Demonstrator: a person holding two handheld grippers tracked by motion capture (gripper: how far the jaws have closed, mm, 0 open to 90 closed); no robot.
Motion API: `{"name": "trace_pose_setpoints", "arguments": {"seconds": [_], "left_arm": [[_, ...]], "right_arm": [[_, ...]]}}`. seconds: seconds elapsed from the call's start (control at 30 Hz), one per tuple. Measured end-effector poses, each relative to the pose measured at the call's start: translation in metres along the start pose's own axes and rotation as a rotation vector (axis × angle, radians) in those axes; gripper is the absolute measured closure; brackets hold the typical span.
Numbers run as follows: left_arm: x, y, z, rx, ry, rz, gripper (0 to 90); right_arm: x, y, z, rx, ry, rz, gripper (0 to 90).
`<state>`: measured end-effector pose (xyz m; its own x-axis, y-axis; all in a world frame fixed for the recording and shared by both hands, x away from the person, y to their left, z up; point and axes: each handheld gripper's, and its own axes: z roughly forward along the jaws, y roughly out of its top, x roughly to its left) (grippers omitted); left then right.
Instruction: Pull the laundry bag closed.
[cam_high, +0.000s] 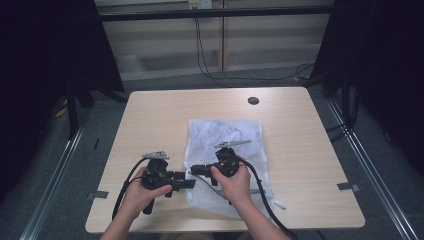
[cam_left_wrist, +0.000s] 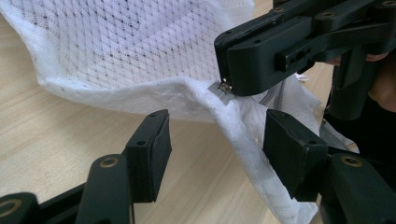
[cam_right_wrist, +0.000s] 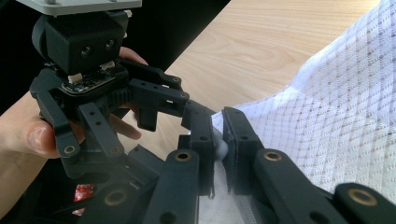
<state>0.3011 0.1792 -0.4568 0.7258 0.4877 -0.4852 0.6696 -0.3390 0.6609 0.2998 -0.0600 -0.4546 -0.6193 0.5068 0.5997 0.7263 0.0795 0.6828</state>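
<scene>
The right gripper lay over the near left corner of the white mesh bag in the high view, pointing toward the left gripper, which sat just off the bag's edge on the wooden table. The bag rested flat on the near right part of the table, so working at its corner kept both hands close to the person. Its drawn-up edge suggested the corner was being held for the other tool to reach.

In the left gripper view, the left gripper stood spread, with a fold of the mesh bag hanging between the pads and touching neither. The right gripper came in from above and pinched a small metal piece on the hem, probably the zipper pull. That grip lifted the cloth clear of the table, likely so the left jaws could close on the hem beside it.

In the right gripper view, the right gripper was pressed together on the edge of the mesh bag, a pale bit of hem squeezed between its pads. The left gripper faced it closely, its jaws apart.
</scene>
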Motion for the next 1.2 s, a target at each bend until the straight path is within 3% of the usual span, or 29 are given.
{"name": "trace_pose_setpoints", "arguments": {"seconds": [0.17,0.4,0.57,0.9,1.1,1.2], "left_arm": [[0.0019,0.0006,0.0003,-0.004,-0.004,-0.010,43.5],[0.0026,0.0019,0.0005,-0.015,-0.024,-0.032,53.7],[0.0005,0.0026,0.0024,-0.009,-0.033,-0.022,58.1],[-0.0011,0.0043,0.0044,-0.007,-0.050,-0.030,70.9],[-0.0018,0.0052,0.0031,0.016,-0.043,-0.034,84.8],[-0.0027,0.0055,0.0024,0.020,-0.043,-0.058,86.8]], "right_arm": [[0.0017,0.0003,0.0012,0.004,0.005,-0.001,83.9],[0.0027,0.0014,0.0007,0.000,0.009,0.001,83.9],[0.0041,0.0014,0.0010,0.002,0.012,-0.005,83.9],[0.0053,0.0015,0.0005,0.003,0.018,-0.001,84.0],[0.0056,0.0014,-0.0003,0.005,0.017,-0.006,84.4],[0.0057,0.0011,-0.0005,0.010,0.022,-0.006,85.2]]}}
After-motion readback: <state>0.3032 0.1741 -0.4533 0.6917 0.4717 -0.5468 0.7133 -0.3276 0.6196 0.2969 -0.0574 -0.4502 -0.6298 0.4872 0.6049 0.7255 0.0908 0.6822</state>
